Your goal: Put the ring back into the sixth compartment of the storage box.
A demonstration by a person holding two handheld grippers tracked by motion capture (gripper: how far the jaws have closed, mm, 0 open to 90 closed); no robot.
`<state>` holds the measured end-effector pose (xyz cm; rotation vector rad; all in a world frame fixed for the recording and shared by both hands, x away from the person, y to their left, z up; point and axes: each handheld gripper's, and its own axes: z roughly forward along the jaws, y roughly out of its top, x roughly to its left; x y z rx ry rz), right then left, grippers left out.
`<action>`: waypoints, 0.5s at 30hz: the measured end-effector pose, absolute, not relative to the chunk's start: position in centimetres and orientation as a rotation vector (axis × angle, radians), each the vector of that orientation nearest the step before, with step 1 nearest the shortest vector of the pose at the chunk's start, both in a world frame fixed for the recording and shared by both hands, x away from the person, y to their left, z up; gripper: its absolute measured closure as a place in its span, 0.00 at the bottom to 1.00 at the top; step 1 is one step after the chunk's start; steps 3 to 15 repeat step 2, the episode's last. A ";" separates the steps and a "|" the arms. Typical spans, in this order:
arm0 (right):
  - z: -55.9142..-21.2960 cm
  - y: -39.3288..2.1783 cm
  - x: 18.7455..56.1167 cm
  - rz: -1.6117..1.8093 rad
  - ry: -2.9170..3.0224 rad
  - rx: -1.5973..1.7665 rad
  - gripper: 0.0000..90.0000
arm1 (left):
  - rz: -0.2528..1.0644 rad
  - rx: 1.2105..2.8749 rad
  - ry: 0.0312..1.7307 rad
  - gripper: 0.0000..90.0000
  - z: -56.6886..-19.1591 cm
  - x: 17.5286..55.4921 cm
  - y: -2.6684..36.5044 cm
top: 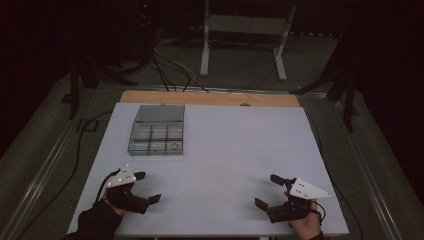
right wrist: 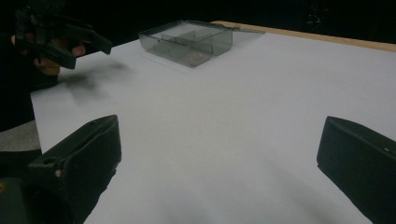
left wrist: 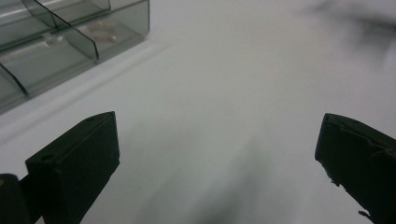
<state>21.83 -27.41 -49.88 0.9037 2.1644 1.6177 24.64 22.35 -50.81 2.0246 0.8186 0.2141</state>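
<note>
- The clear compartment box point(top: 158, 131) sits in the upper left of the high view, on the white surface point(top: 235, 165), lid open toward the far edge.
- 1 small pale item point(top: 174, 145) lies in its near-right compartment; I cannot tell what it is.
- The left gripper point(top: 150, 187) hovers at the lower left with its fingers wide apart, holding nothing.
- The right gripper point(top: 269, 191) hovers at the lower right, fingers also spread and empty.
- The box lies straight up-frame from the left gripper and well apart from the right one, so the left hand is clearly nearer.
- In the left gripper view the box corner point(left wrist: 70, 37) shows at upper left, so I judge a reach would go forward and slightly left.
</note>
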 end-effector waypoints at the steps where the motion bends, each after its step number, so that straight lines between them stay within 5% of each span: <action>1: -49.9 -27.4 21.8 1.617 2.165 0.903 0.00 | 0.207 2.021 0.816 0.01 -50.9 24.7 22.3; 15: -49.9 -27.4 21.8 1.615 2.166 0.900 0.00 | 0.208 2.022 0.812 0.01 -51.0 24.7 22.3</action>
